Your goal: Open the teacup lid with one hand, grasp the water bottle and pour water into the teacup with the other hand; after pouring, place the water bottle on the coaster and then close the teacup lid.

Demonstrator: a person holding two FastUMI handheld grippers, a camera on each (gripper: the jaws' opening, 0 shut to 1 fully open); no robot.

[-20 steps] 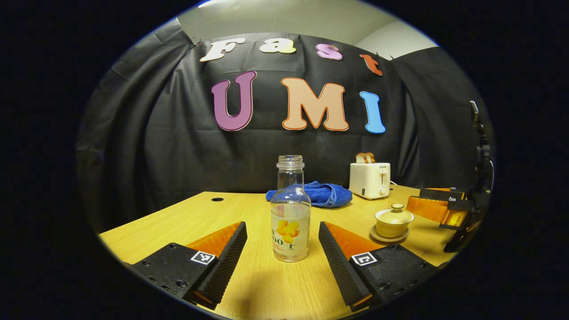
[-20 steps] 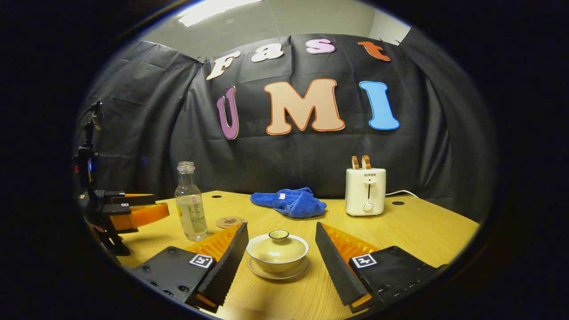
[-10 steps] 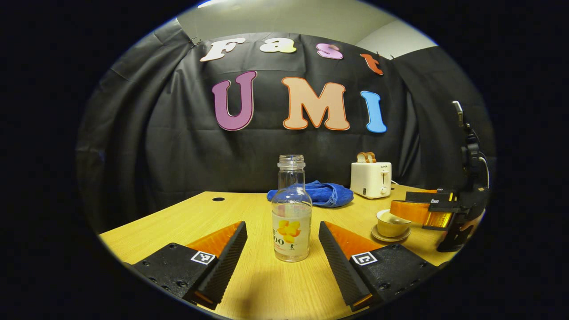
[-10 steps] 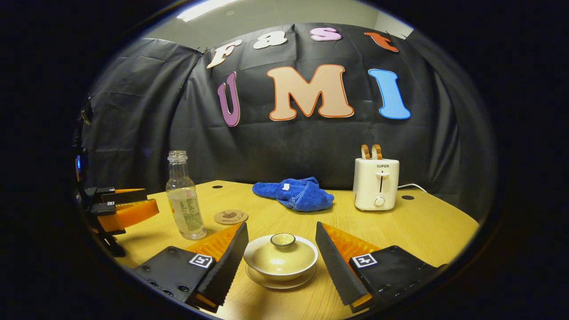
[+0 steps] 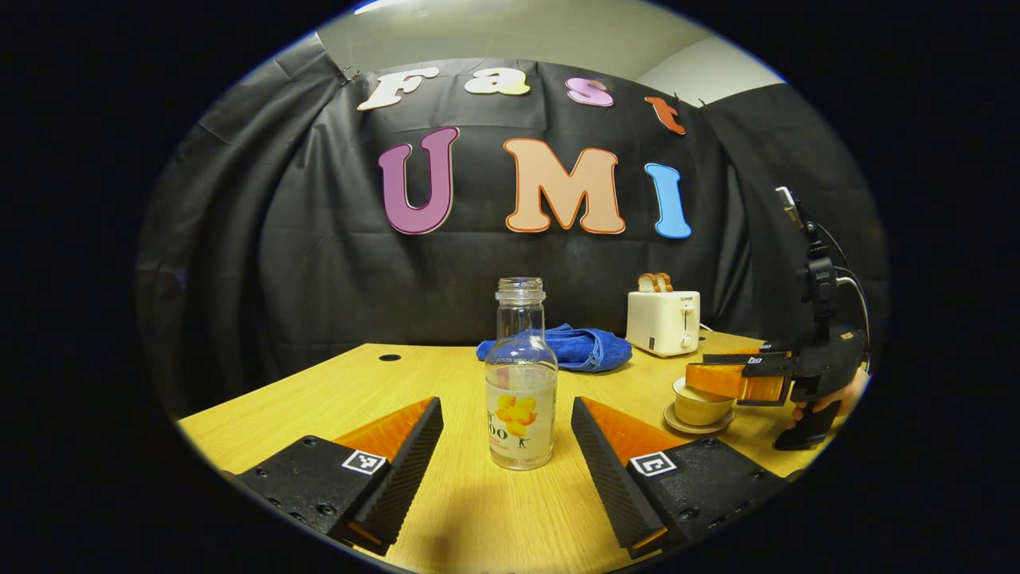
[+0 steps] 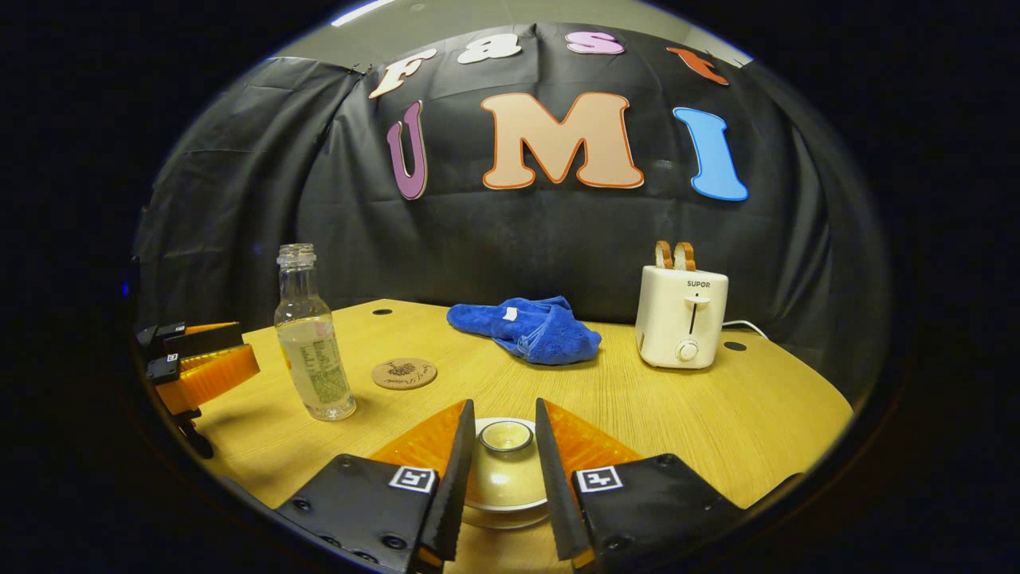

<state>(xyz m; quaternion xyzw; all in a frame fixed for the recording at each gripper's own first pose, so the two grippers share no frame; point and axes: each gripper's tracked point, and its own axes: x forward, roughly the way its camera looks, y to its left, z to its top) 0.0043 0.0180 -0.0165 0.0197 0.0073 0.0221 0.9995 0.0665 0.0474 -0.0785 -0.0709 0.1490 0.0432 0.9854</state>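
In the left gripper view, the left gripper (image 5: pixel 507 446) has its jaws wide open around the uncapped water bottle (image 5: pixel 521 381), partly filled and upright on the tabletop (image 5: pixel 335 391). In the right gripper view, the right gripper (image 6: pixel 500 486) has narrowed its jaws about the teacup lid (image 6: pixel 504 466)'s knob at 6 o'clock, contact unclear; the coaster (image 6: pixel 404 373) lies at 10 o'clock, beside the bottle.

Light yellow wood-grain table (image 6: pixel 717 414), small round cable holes (image 6: pixel 734 346) near its far edge. Black cloth wall (image 6: pixel 239 199) hangs creased behind and around both sides. Pale ceiling (image 5: pixel 518 32) above the cloth; bright strip light (image 6: pixel 355 12) at upper left. White two-slot toaster (image 6: pixel 684 316) far right; crumpled blue towel (image 6: pixel 530 328) far centre.
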